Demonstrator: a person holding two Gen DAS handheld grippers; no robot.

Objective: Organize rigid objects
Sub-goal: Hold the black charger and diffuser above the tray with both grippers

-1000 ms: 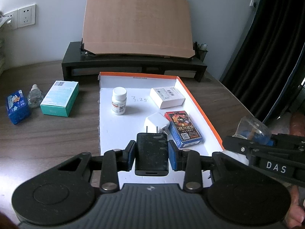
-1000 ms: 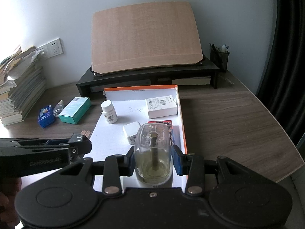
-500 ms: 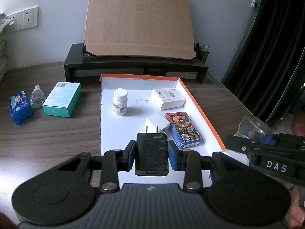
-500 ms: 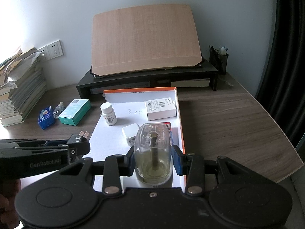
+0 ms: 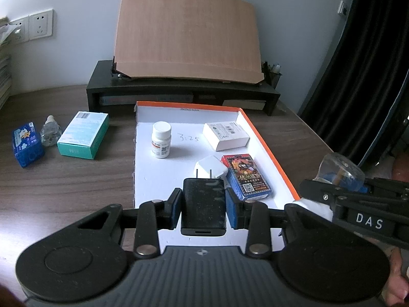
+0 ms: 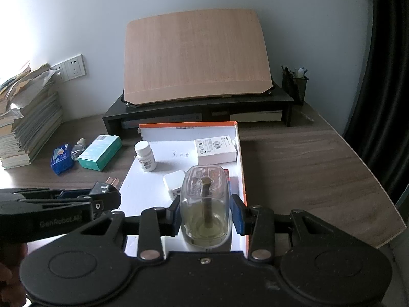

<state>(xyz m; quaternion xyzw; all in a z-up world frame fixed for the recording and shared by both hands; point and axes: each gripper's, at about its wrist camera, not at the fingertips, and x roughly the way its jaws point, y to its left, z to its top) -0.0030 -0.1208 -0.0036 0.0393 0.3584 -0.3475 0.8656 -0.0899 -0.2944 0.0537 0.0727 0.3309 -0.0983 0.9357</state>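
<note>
Left wrist view: tray (image 5: 268, 143) holds pill bottle (image 5: 161, 140), white box (image 5: 226, 135), plug (image 5: 211, 169), cards (image 5: 246, 177); left gripper (image 5: 203, 206) clamps a black charger (image 5: 203, 202), right gripper (image 6: 204, 216) a glass bottle (image 6: 203, 204).

A tilted wooden board (image 6: 196, 53) rests on a black riser (image 6: 199, 108); left of the riser, wall sockets (image 6: 74, 67) and stacked papers (image 6: 25, 117); right, a pen holder (image 6: 295, 85).

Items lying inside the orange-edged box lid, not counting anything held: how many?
4: a white pill bottle back left, white carton back right, white plug adapter mid, card deck right. Grippers may hide more.
</note>
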